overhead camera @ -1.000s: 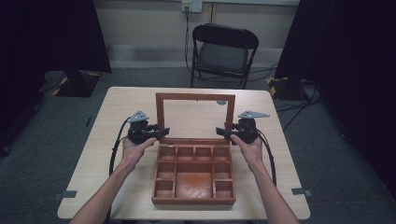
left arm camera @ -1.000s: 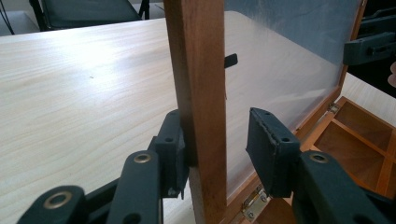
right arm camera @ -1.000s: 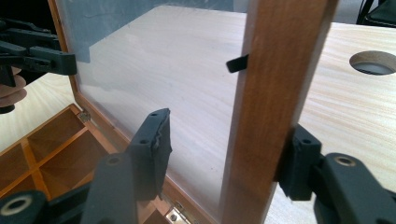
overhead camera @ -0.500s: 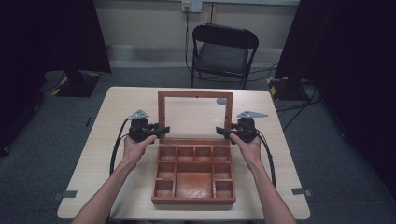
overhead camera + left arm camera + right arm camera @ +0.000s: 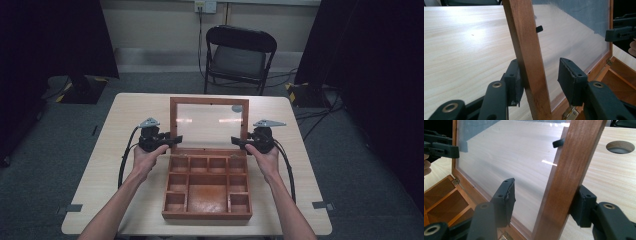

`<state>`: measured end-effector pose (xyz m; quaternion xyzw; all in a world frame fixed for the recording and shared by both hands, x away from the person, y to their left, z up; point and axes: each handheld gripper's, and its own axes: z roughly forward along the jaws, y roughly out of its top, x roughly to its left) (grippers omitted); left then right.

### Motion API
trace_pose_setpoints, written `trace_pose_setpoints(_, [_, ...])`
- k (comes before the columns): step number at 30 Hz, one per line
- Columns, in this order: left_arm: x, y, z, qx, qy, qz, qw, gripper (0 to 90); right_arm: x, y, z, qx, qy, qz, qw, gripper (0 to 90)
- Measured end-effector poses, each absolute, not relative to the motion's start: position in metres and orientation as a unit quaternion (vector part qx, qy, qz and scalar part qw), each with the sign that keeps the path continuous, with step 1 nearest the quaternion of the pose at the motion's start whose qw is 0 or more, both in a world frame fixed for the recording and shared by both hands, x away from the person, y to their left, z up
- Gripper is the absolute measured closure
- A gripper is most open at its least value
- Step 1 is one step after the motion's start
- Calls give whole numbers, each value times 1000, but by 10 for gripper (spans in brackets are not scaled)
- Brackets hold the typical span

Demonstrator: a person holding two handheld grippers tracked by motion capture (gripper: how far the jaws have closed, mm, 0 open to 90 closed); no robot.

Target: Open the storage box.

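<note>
We see the table [image 5: 125, 150] brightly lit from overhead while the room around it falls into deep darkness. Soft glare streaks cross the glass lid [image 5: 209, 120] standing on the table, and a bright sheen washes out the wood grain beyond that lid in both gripper views. The high view is slightly soft; the nearest black jaws look sharp.

The box [image 5: 207, 187] is reddish varnished wood, its lid [image 5: 209, 122] glazed with a glossy pane, on a pale matt wood-grain table [image 5: 100, 175].
</note>
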<state>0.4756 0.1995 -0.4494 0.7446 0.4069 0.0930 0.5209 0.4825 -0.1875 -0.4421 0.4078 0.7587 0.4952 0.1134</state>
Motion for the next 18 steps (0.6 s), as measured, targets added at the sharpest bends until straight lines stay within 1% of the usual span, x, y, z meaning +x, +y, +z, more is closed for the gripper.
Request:
trace_pose_setpoints(8, [477, 199, -453, 747, 409, 91, 516, 521, 484, -185, -447, 417, 755, 495, 107, 391])
trace_pose_setpoints(12, [477, 199, -457, 739, 419, 86, 519, 514, 486, -182, -450, 425, 751, 494, 108, 351])
trace_pose_setpoints(18, [478, 199, -460, 741, 420, 84, 517, 496, 488, -183, -454, 428, 751, 493, 98, 336])
